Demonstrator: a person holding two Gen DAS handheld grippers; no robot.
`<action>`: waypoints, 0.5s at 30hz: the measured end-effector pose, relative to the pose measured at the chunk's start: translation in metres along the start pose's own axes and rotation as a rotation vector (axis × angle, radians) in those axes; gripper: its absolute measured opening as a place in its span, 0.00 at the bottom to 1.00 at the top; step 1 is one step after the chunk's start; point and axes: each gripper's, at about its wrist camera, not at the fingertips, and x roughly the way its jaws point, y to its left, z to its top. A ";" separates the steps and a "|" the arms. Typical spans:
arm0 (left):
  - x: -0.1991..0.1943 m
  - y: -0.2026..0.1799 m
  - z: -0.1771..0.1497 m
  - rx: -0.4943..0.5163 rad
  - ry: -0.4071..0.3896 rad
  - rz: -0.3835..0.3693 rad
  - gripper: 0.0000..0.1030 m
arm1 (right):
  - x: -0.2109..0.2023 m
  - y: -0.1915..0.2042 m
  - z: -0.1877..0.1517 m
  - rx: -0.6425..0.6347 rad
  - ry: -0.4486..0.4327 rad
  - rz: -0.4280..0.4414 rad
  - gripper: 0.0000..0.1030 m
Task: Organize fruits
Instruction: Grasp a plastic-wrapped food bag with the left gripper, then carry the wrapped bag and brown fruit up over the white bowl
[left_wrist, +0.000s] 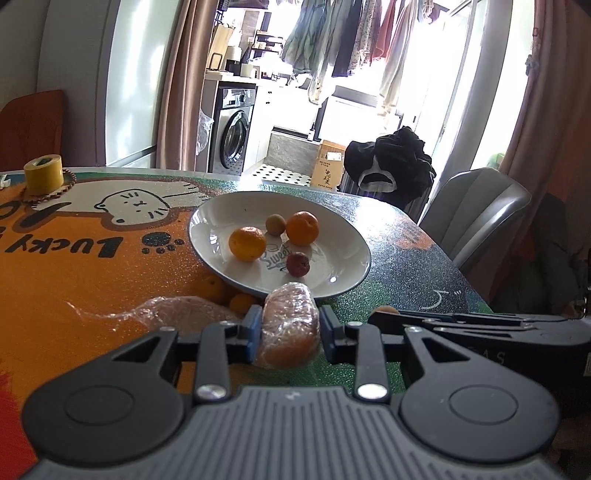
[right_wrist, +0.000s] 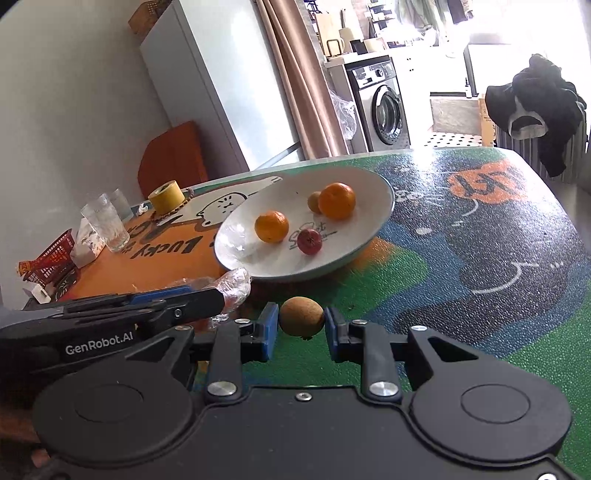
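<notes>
A white plate (left_wrist: 343, 236) on the patterned table holds two oranges (left_wrist: 247, 243), a small tan fruit (left_wrist: 275, 224) and a small red fruit (left_wrist: 297, 263). My left gripper (left_wrist: 289, 334) is shut on a plastic-wrapped orange fruit (left_wrist: 290, 325) just in front of the plate's near rim. More wrapped fruit (left_wrist: 184, 310) lies to its left. In the right wrist view my right gripper (right_wrist: 301, 326) is shut on a small brown fruit (right_wrist: 301, 316), just above the table and short of the plate (right_wrist: 376, 199). The left gripper's fingers (right_wrist: 177, 301) reach in from the left.
A yellow tape roll (left_wrist: 43, 174) with a bead bracelet stands far left. Glasses (right_wrist: 105, 221), a tissue pack and a red basket (right_wrist: 51, 258) crowd the table's far left corner. A grey chair (left_wrist: 476, 218) stands past the table's right edge.
</notes>
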 end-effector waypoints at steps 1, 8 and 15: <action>-0.002 0.001 0.001 -0.001 -0.005 0.002 0.30 | 0.001 0.002 0.001 -0.004 -0.003 0.002 0.25; -0.008 0.007 0.013 -0.008 -0.037 0.012 0.30 | 0.005 0.008 0.011 -0.020 -0.014 0.011 0.25; -0.002 0.018 0.024 -0.027 -0.050 0.018 0.30 | 0.010 0.008 0.019 -0.032 -0.024 0.008 0.25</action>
